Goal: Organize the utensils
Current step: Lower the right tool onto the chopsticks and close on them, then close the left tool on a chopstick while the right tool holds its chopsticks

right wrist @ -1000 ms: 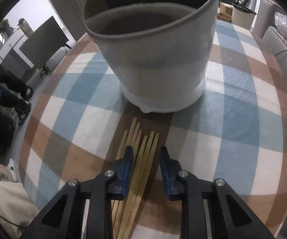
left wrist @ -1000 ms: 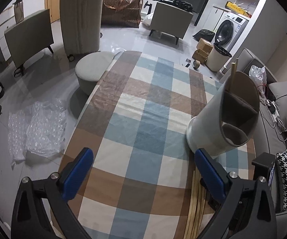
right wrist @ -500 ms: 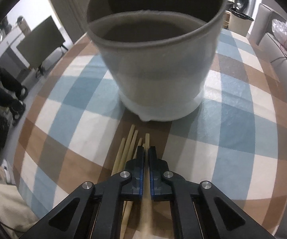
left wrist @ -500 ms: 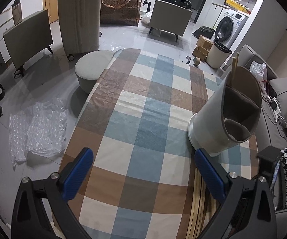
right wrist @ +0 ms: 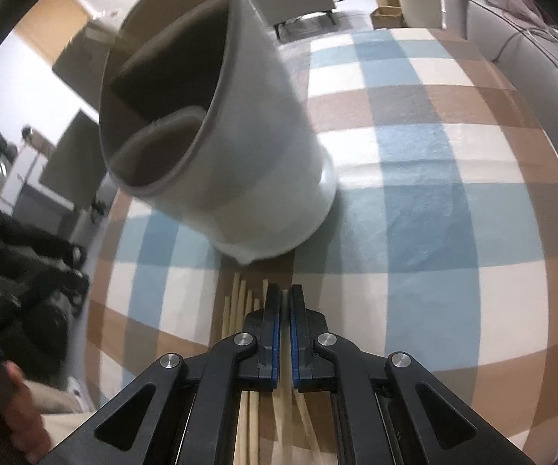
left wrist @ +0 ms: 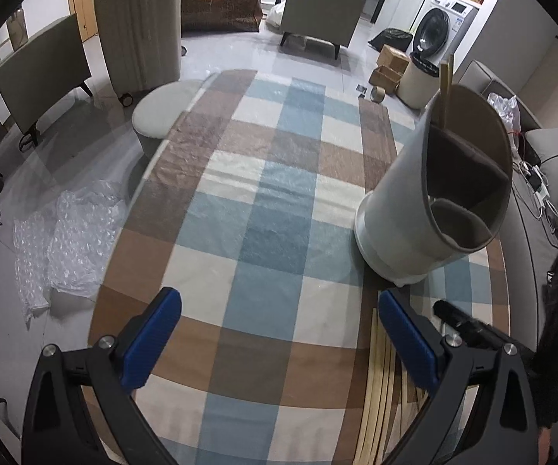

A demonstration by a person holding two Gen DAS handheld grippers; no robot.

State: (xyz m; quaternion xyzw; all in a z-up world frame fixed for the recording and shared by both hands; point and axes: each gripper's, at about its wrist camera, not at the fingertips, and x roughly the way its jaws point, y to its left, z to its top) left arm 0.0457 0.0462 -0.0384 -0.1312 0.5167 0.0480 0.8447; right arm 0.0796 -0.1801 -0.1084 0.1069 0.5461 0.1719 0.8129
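1. Left gripper [left wrist: 277, 345], fingers spread wide, hovers over the checkered counter [left wrist: 263, 228].
2. A grey utensil holder [left wrist: 433, 201] stands near the counter's right edge.
3. Right gripper [right wrist: 284, 298] pinches one chopstick [right wrist: 285, 302] beside loose chopsticks [right wrist: 240, 302].

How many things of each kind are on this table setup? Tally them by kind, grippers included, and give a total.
Utensil holder: 1
Chopsticks standing in the holder: 2, as far as can be told
Loose chopsticks on the cloth: about 6; the tips overlap
Chopstick pinched in the right gripper: 1
Grippers: 2, the left gripper being open
Total: about 12
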